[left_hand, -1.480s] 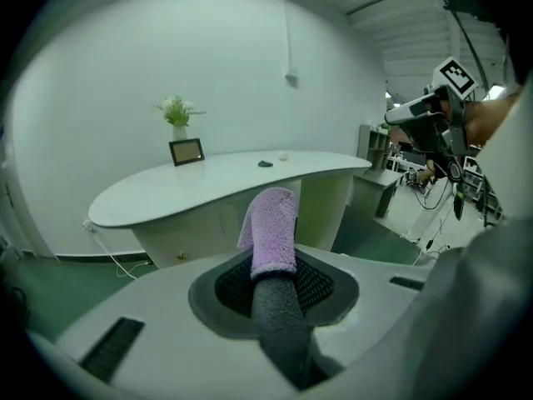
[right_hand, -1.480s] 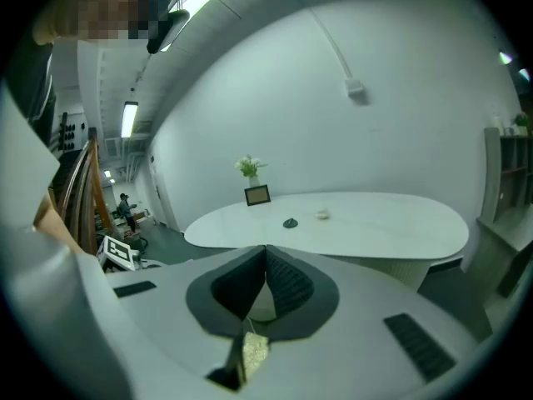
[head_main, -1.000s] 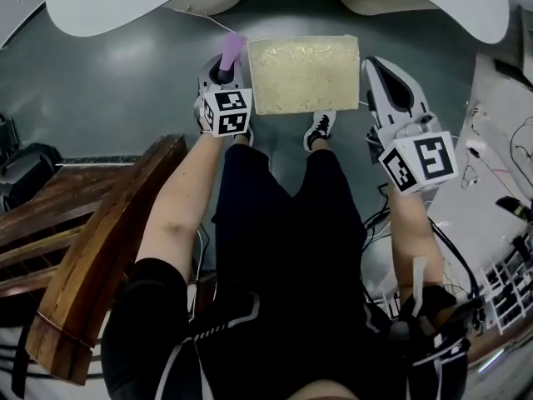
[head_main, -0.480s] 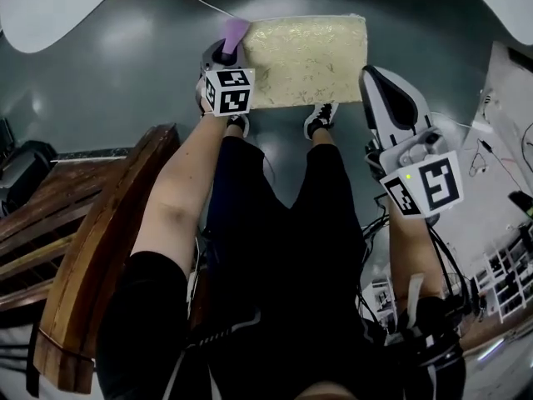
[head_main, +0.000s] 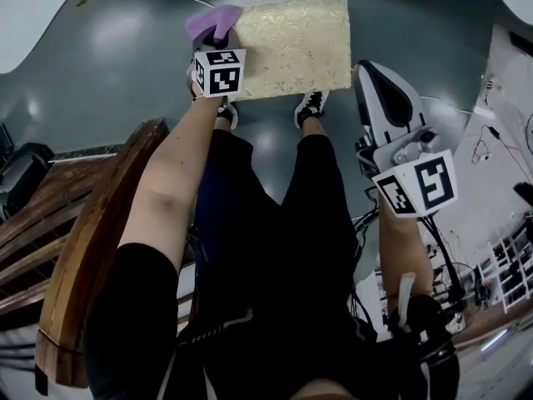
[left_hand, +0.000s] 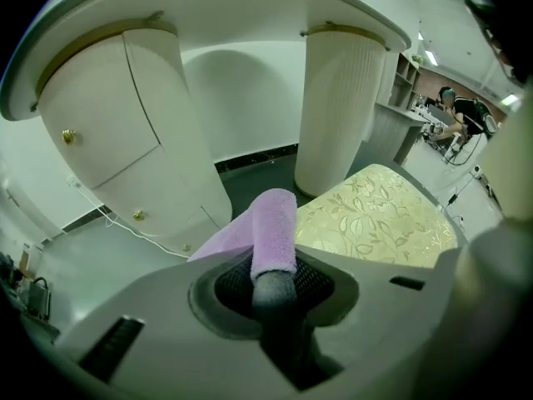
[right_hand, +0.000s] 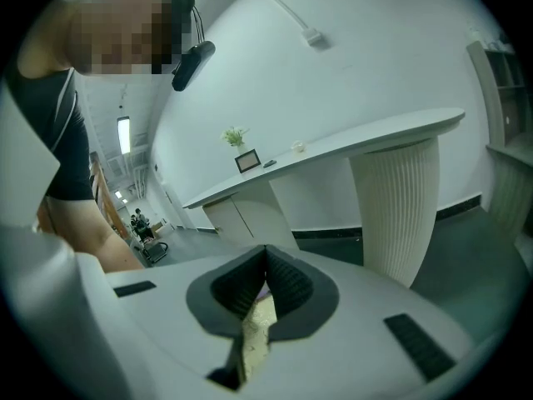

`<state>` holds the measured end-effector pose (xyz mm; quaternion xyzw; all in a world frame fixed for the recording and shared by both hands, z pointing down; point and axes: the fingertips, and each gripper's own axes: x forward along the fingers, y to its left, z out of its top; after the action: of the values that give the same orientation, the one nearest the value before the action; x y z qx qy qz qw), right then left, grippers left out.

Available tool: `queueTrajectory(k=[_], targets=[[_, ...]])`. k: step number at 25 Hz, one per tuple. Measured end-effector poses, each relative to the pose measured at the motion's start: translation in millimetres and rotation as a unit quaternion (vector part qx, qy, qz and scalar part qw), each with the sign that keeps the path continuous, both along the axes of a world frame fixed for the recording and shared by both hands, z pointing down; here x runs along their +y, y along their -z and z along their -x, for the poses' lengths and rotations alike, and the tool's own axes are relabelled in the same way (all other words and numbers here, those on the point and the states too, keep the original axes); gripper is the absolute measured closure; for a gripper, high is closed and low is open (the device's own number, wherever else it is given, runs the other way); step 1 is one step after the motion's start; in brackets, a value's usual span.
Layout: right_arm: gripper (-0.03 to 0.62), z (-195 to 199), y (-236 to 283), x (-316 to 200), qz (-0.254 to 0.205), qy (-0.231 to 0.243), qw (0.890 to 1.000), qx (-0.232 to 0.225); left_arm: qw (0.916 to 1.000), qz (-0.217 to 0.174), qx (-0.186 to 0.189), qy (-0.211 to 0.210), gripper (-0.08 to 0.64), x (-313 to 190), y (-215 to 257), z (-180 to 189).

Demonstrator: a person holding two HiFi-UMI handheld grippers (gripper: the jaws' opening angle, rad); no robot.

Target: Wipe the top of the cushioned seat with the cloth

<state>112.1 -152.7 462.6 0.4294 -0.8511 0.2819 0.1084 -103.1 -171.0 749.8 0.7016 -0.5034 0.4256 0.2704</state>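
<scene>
The cushioned seat (head_main: pixel 287 44) is a rectangular pad with a gold leaf pattern, on the dark floor in front of the person's feet. My left gripper (head_main: pixel 215 36) is at the seat's far left corner, shut on a purple cloth (head_main: pixel 212 19). In the left gripper view the cloth (left_hand: pixel 275 227) sticks up from between the jaws, with the seat (left_hand: pixel 379 219) just to its right. My right gripper (head_main: pixel 366 67) hangs off the seat's right side, above the floor. Its jaws are shut with nothing in them, and a strip of the seat (right_hand: pixel 252 336) shows below them.
A brown wooden bench (head_main: pixel 92 248) stands at the left beside the person's leg. The person's shoes (head_main: pixel 311 105) touch the seat's near edge. A white ribbed pillar (left_hand: pixel 346 107) and a white cabinet (left_hand: pixel 125 132) stand behind the seat. Cables (head_main: pixel 491 144) lie at the right.
My left gripper has carried the cloth forward along the seat's left edge to its far corner. The right gripper has stayed beside the seat's right edge.
</scene>
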Motion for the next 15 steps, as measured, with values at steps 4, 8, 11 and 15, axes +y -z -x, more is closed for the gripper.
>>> queueTrajectory(k=[4,8,11,15], targets=[[0.586,-16,-7,10,0.007,-0.014,1.000,-0.008,0.9999,-0.001,-0.004,-0.016,0.483,-3,1,-16],[0.586,-31,-10,12,0.006,-0.020,1.000,-0.011,0.9997,0.007,-0.001,-0.022,0.483,-5,-1,-37],[0.586,-44,-11,12,0.004,-0.028,0.999,-0.015,0.9994,0.005,-0.005,-0.035,0.483,-6,-2,-53],[0.586,-60,-13,15,0.002,-0.027,0.999,-0.023,0.9992,0.016,0.002,-0.037,0.483,-5,-5,-78]])
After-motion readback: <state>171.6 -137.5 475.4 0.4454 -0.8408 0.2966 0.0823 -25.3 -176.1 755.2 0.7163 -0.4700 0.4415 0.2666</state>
